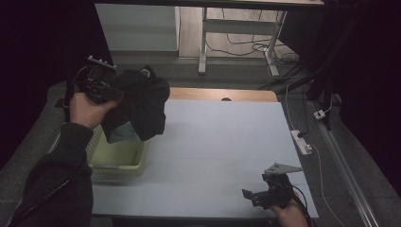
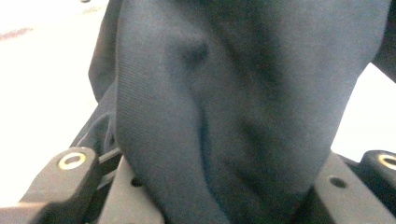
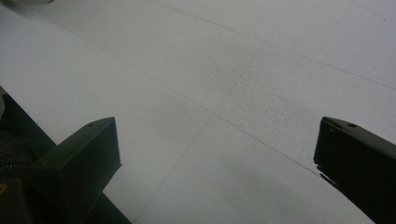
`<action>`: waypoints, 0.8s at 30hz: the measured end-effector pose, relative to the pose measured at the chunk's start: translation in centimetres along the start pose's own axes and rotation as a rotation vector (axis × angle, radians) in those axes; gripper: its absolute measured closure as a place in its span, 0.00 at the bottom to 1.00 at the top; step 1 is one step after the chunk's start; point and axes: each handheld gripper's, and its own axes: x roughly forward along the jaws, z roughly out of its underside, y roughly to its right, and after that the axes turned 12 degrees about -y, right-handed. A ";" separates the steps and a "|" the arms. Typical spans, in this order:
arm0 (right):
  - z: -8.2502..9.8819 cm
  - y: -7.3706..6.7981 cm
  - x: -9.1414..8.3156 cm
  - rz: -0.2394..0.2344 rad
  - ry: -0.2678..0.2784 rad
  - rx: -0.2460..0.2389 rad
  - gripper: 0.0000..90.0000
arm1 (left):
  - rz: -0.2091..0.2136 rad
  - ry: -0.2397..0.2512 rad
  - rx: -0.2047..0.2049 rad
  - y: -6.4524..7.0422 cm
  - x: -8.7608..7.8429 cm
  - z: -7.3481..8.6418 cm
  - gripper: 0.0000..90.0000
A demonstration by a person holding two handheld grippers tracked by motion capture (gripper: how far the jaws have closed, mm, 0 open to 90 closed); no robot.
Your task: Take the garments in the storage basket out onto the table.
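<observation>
— Cloth first: where is it?

— Dark garment (image 1: pixel 142 101) hangs in the air at the far left of the bench (image 1: pixel 213 142), bunched and drooping from the left gripper (image 1: pixel 106 87). Its lower folds dangle above the pale yellow basket (image 1: pixel 118 158) that sits at the bench's left edge; a lighter, teal-looking lining shows at the bottom of the bundle.

— And the jaws on that side?

— Pressed together on the fabric. In the left gripper view the dark garment (image 2: pixel 233 107) rises straight out from between them and covers most of the frame, with thick folds running upward.

— Who carries it?

— The person's left hand (image 1: pixel 85 111), raised above the basket's far corner, sleeve coming in from the bottom left.

— What about the other side?

— Right gripper (image 1: pixel 257 194) rests low at the near right corner of the bench, well apart from the garment and the basket. Its jaws stand spread wide; in the right gripper view nothing but bare white bench surface (image 3: pixel 224 93) lies between them.

— Anything else on the bench?

— A strip of bare wood shows along its far edge.
</observation>
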 end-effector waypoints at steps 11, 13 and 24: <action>0.0 -0.1 0.0 -0.002 0.001 -0.005 0.00 | 0.037 -0.003 0.091 3.7 1.8 -3.1 0.77; 0.0 -0.1 0.0 -0.002 0.001 -0.005 0.00 | 0.047 -0.007 0.106 4.3 2.4 -3.6 0.77; 0.0 -0.1 0.0 -0.003 0.002 -0.012 0.00 | 0.078 -0.013 0.184 7.6 6.0 -6.1 0.76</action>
